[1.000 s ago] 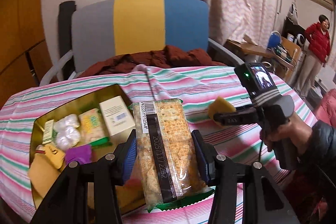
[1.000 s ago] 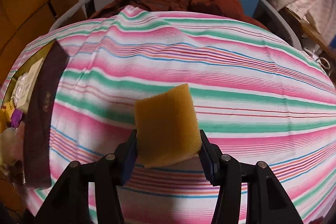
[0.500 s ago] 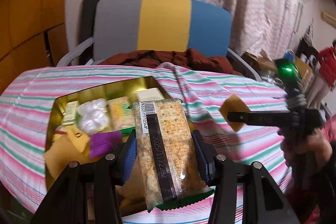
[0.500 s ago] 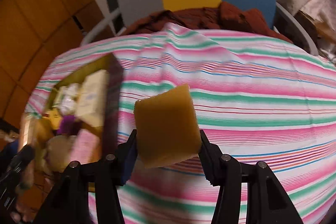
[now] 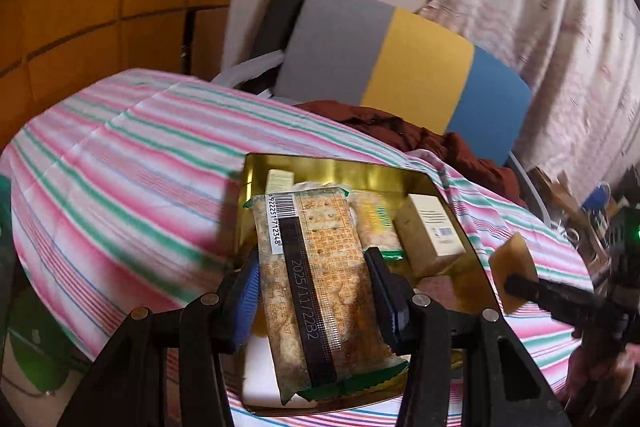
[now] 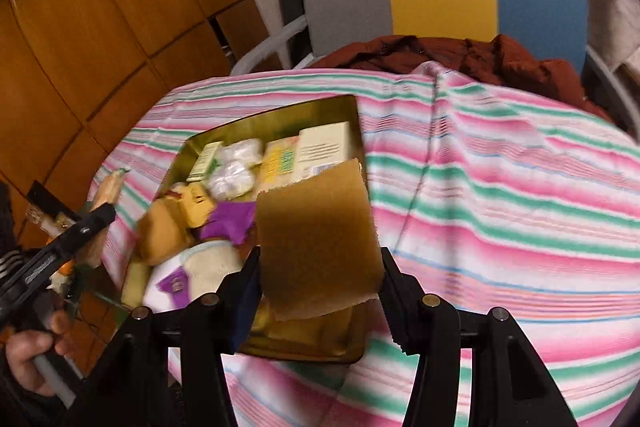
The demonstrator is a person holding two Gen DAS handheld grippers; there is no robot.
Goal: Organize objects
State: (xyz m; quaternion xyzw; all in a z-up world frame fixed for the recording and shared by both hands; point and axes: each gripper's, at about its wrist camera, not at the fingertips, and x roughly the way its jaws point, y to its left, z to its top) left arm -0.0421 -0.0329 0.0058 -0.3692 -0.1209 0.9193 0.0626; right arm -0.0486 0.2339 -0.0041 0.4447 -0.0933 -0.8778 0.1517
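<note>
Your left gripper (image 5: pixel 312 291) is clamped across the long clear-wrapped cracker packet (image 5: pixel 320 287), held over the near end of the open gold rectangular tin (image 5: pixel 352 173). Your right gripper (image 6: pixel 320 279) is clenched on the flat yellow-brown sponge block (image 6: pixel 318 239), above the tin's right wall. Judgement: crackers are light, brittle, slick-wrapped, so keep the mid-length hold gentle; the sponge is soft and compressible.

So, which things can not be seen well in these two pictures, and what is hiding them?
- Left wrist view: the near part of the gold metal tin is hidden behind the clear cracker packet in the left gripper.
- Right wrist view: the tin's near right corner is covered by the yellow-brown sponge square in the right gripper.
- Both views: print on the small cream boxes is too blurred to read.
</note>
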